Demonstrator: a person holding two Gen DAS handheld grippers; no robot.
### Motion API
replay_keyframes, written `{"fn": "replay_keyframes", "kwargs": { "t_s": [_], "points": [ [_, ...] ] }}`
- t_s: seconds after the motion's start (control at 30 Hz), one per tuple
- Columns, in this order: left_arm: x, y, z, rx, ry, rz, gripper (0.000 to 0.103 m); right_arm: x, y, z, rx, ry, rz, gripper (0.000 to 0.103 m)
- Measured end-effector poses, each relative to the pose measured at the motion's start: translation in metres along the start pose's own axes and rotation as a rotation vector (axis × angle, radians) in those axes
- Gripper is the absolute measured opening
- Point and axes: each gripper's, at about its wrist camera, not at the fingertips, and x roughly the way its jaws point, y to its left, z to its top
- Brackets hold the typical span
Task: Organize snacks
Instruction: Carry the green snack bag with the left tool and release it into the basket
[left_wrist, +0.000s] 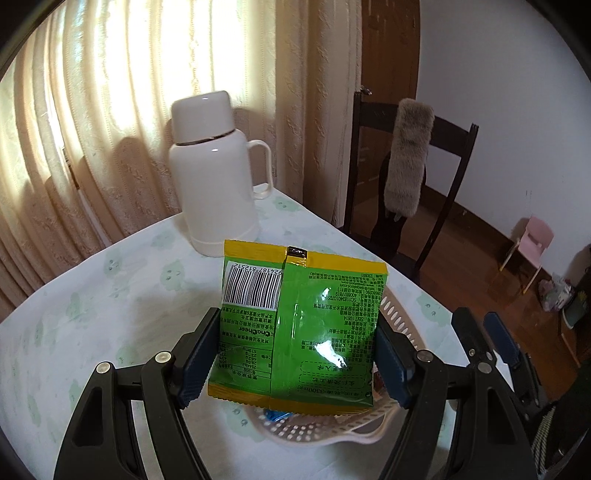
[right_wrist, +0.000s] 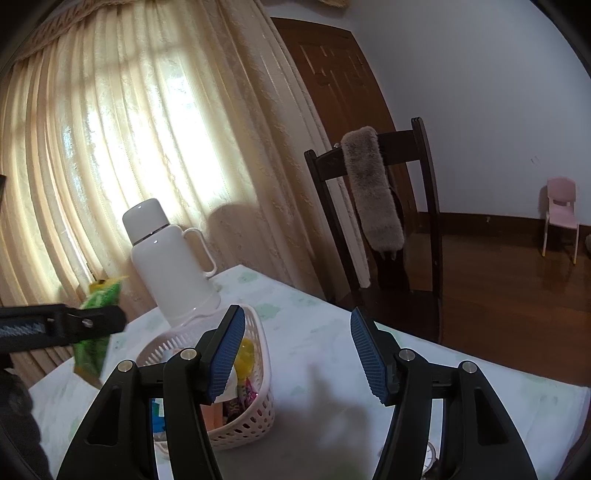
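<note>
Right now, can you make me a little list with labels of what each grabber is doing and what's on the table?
left gripper: shut on the green snack packet, held up above the basket
right gripper: open, holding nothing, beside the basket
white basket: on the table, with snacks inside
white flask: upright, behind the basket
table: covered with a pale cloth with green prints
dark chair: beyond the table, grey furry cloth over its back

Left gripper (left_wrist: 295, 354) clamped a green snack packet (left_wrist: 301, 325) by its side edges, barcode side toward the camera, print upside down. Beneath the packet sat a white slotted basket (left_wrist: 310, 430) on the tablecloth (left_wrist: 110, 314). Beyond the fingertips stood a white thermos (left_wrist: 218, 173).
</note>
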Motion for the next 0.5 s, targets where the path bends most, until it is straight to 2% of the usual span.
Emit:
{"fn": "replay_keyframes", "kwargs": {
  "t_s": [0.5],
  "points": [
    [0.035,-0.020,-0.003,0.042,0.050,0.003,0.076,0.000,-0.005,0.000,0.017,0.000,-0.020,0.061]
  ]
}}
